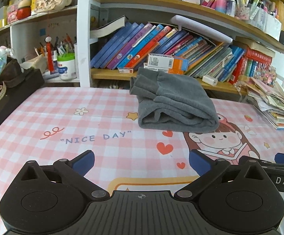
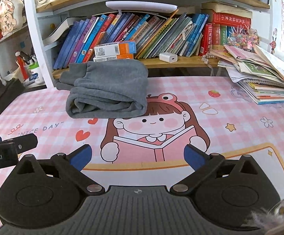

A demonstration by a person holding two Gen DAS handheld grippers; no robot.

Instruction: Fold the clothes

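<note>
Grey folded garment (image 1: 173, 103) well beyond both wide-spread, empty hand-held grippers.

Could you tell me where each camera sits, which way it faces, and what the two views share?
Left wrist: sits on the left tongs, low over the pink checked tablecloth, facing the folded grey garment and bookshelf; its own open blue-padded fingers show, with the right tongs at the right edge.
Right wrist: sits on the right tongs, facing the same way; its open fingers show, with the left tongs at the left edge.
Shared: garment, tablecloth, bookshelf, stacked magazines.
</note>
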